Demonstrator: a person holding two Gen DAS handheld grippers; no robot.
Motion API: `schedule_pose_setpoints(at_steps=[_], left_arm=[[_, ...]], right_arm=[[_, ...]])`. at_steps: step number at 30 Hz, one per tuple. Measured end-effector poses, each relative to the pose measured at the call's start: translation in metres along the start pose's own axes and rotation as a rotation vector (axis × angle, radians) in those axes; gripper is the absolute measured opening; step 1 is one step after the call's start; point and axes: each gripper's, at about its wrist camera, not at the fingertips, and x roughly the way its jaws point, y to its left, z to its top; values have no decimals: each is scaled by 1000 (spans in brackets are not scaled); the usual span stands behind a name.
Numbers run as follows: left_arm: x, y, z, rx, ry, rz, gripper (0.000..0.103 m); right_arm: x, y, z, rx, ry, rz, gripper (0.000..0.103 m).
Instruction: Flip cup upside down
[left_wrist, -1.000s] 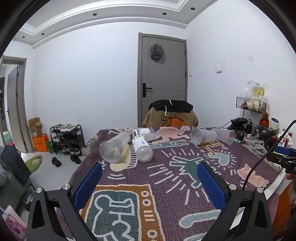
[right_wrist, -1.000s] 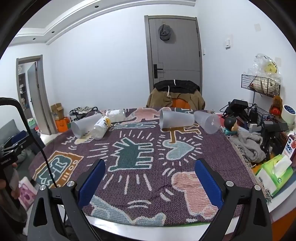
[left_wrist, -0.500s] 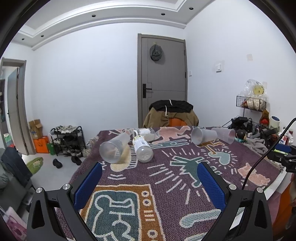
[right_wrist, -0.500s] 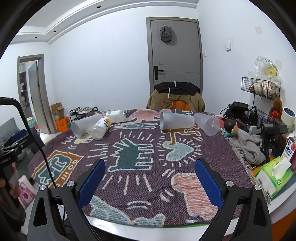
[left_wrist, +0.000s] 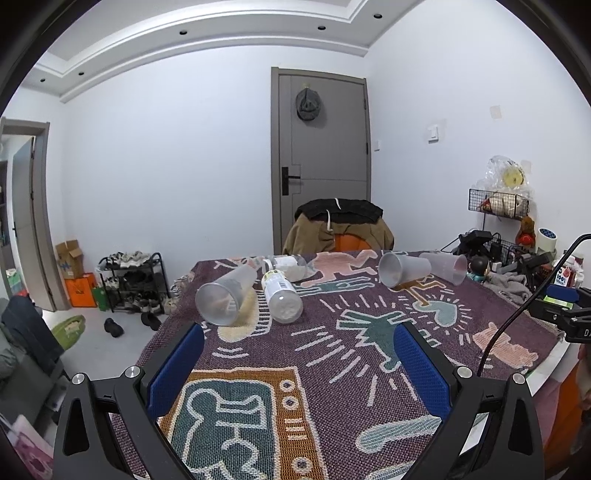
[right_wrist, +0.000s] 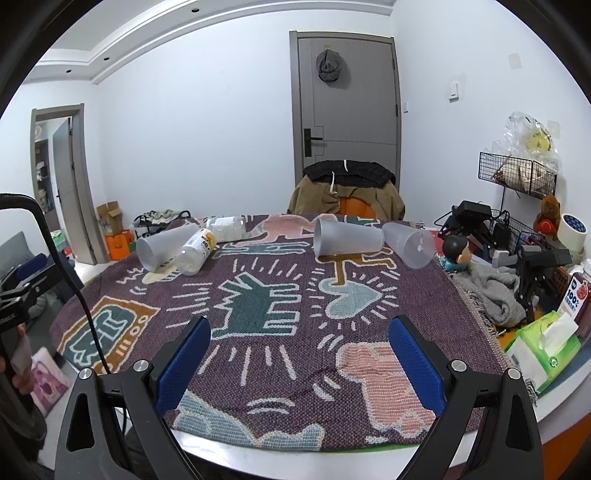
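Three frosted plastic cups lie on their sides on the patterned cloth. One cup (left_wrist: 225, 295) (right_wrist: 164, 245) lies at the far left, mouth toward me. Two cups lie at the far right: one (left_wrist: 402, 269) (right_wrist: 347, 242) and another (left_wrist: 445, 267) (right_wrist: 408, 243) beside it. My left gripper (left_wrist: 295, 369) is open and empty, well short of the left cup. My right gripper (right_wrist: 299, 360) is open and empty over the near edge of the table, far from the cups.
A labelled bottle (left_wrist: 280, 295) (right_wrist: 195, 251) lies beside the left cup, and a second bottle (left_wrist: 286, 264) lies behind it. Clutter with a tissue pack (right_wrist: 546, 343) and a grey cloth (right_wrist: 491, 291) lines the right edge. A chair with a jacket (left_wrist: 340, 225) stands behind the table.
Both grippers stay open and empty. The views have shifted only slightly; the cups and bottles have not moved.
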Motion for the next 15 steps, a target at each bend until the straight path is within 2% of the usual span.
schedule_pose_setpoints(at_steps=[15], left_arm=[[0, 1, -1, -1, 2, -6, 103]], right_arm=[[0, -1, -2, 6, 1, -3, 97]])
